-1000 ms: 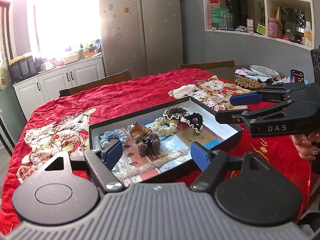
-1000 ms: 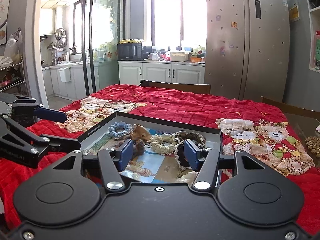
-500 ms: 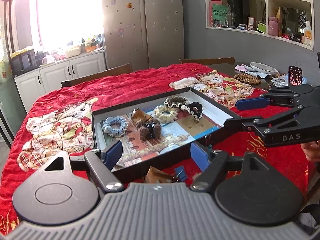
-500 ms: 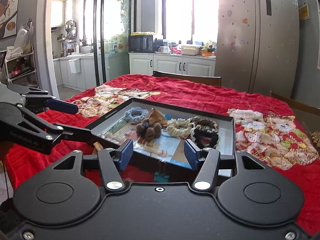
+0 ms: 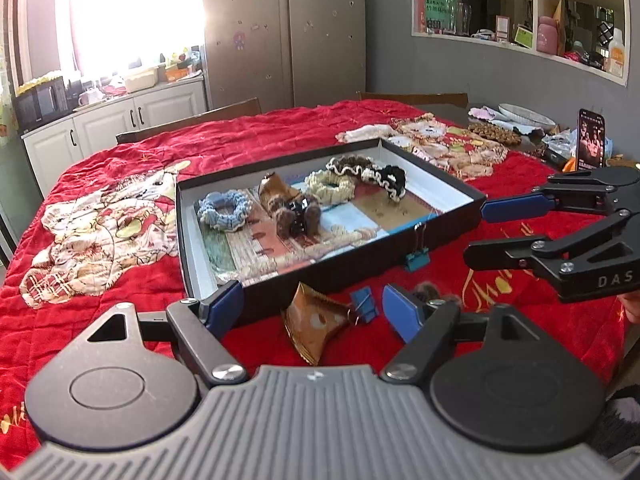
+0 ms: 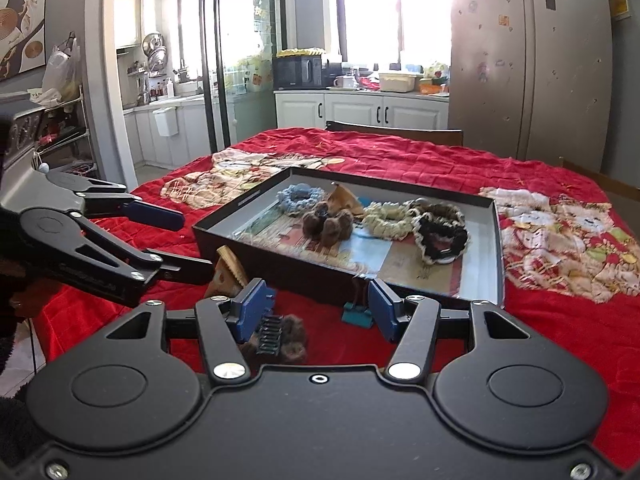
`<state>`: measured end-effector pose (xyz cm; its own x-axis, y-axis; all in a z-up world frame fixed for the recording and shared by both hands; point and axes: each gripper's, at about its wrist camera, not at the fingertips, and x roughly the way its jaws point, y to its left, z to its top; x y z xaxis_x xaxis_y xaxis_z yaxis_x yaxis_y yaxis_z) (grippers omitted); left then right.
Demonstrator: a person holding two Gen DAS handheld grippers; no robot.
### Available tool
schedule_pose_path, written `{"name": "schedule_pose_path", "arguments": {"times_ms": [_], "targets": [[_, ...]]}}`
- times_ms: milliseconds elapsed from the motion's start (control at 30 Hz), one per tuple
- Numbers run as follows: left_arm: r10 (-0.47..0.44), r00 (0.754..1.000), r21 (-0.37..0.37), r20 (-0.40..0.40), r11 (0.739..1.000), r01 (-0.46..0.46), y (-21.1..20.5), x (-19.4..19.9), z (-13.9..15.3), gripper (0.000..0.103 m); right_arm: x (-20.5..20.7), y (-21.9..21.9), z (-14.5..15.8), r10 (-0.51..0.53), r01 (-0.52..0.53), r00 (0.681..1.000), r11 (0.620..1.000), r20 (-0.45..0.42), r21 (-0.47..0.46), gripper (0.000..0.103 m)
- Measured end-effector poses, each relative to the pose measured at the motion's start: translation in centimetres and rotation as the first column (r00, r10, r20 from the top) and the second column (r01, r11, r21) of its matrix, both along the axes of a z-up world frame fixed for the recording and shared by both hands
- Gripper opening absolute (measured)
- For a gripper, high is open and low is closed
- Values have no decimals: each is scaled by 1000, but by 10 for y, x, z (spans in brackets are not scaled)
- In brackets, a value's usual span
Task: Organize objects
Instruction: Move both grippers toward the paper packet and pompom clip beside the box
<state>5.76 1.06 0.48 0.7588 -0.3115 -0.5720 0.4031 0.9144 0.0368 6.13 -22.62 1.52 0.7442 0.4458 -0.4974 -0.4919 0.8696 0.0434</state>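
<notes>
A shallow black tray (image 5: 340, 276) lies on the red quilt and holds a blue scrunchie (image 5: 224, 210), a furry brown claw clip (image 5: 296, 216), a cream scrunchie (image 5: 330, 184) and a black-and-white scrunchie (image 5: 384, 178). In front of its near wall lie a gold-brown hair clip (image 5: 316, 324), a blue binder clip (image 5: 364, 306) and a furry brown clip (image 6: 286, 338). A teal binder clip (image 6: 358, 314) sits at the tray's near edge. My left gripper (image 5: 312, 308) is open above the gold clip without touching it. My right gripper (image 6: 318, 312) is open over the cloth, empty.
The red quilt (image 5: 120, 312) covers the whole table. A phone (image 5: 591, 140) stands upright at the far right beside a plate (image 5: 524, 114) and small clutter. Chair backs line the far edge, with a fridge and cabinets behind.
Both grippers have drawn back and sunk toward the table's near edge. The loose clips in front of the tray, hidden a second ago, have come into view.
</notes>
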Motion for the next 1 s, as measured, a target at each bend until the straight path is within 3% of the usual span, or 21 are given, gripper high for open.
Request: {"name": "schedule_pose_path", "arguments": {"times_ms": [533,1000], "targets": [[-3,999,21,-37,1000,4,-1,11,-32,85,-4,27,-32,91,-93,994,995,-60,-40,58],[-9,999,26,-38,1000,10,0,21,-46,85,11,41,-55,71,-77,993,995,-93,-68,56]]}}
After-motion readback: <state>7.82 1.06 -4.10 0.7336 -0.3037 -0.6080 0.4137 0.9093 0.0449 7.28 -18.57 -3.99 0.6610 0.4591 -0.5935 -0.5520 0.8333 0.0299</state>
